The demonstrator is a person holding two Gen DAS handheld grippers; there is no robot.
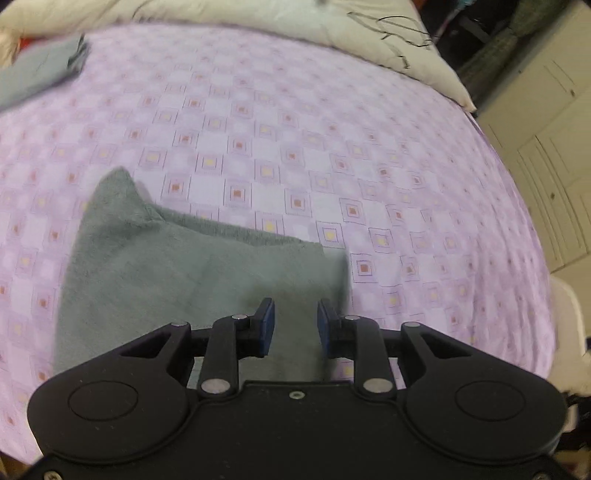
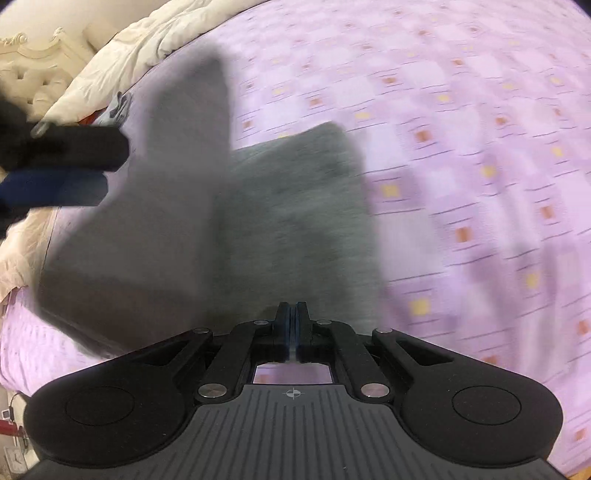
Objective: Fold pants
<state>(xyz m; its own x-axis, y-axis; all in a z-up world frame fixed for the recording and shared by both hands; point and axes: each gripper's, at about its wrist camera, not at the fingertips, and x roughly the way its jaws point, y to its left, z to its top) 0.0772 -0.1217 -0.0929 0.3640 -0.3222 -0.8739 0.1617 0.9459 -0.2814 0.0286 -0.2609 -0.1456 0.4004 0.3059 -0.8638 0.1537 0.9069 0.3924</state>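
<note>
The grey pants (image 1: pixel 177 273) lie partly folded on the purple checked bedsheet (image 1: pixel 332 147). My left gripper (image 1: pixel 293 325) is open, its blue pads either side of the pants' near edge, holding nothing. In the right wrist view the pants (image 2: pixel 266 221) are blurred and partly lifted, and my right gripper (image 2: pixel 293 325) is shut on their near edge. The left gripper's fingers (image 2: pixel 74 155) show at the left of that view, beside the cloth.
A cream duvet (image 1: pixel 258 14) is bunched at the head of the bed, with a dark cable (image 1: pixel 399 33) on it. Another folded grey garment (image 1: pixel 33 77) lies at the far left. White cabinet doors (image 1: pixel 546 155) stand past the bed's right edge.
</note>
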